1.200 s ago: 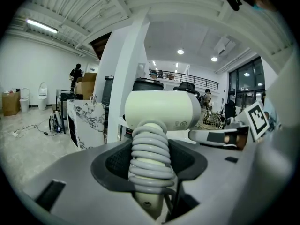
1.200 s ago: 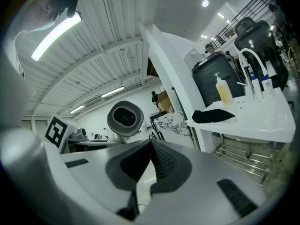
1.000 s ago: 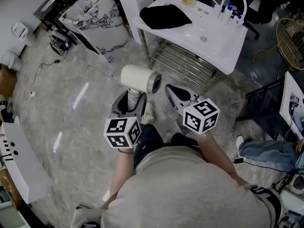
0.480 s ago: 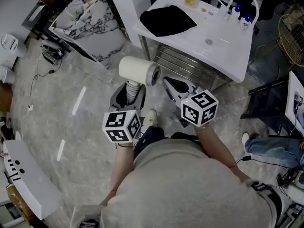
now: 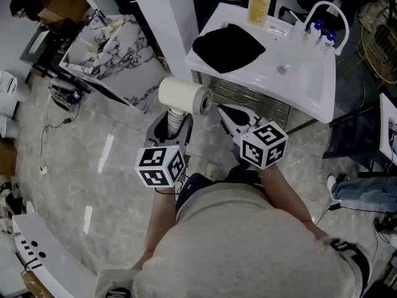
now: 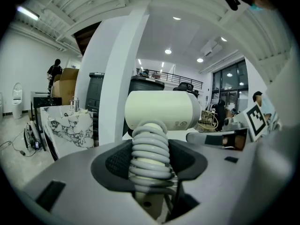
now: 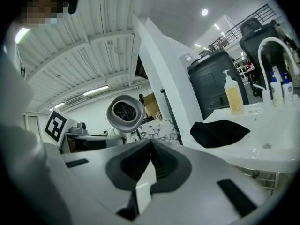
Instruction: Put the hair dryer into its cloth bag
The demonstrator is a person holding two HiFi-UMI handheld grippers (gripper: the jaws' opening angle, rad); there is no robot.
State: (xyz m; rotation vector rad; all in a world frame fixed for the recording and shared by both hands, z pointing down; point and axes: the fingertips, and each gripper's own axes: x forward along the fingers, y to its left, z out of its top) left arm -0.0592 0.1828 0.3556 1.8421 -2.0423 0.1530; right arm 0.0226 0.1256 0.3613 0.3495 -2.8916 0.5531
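Left gripper view looks along my left gripper (image 6: 149, 165): its jaws stand wide and are clamped on the handle of the hair dryer (image 6: 161, 109). The grey cord (image 6: 150, 146) is wound in coils round that handle, and the cream barrel lies crosswise above the pads. My right gripper (image 7: 149, 150) has its jaws pressed together with nothing between them. It hangs near the dryer, whose grilled end faces it. Ahead of both, in the head view, the black cloth bag (image 5: 228, 47) lies flat on the left part of the white sink counter (image 5: 304, 89), well apart from the dryer. A soap bottle (image 5: 258, 5) stands behind the bag, and a white pillar (image 5: 162, 23) rises to the counter's left.
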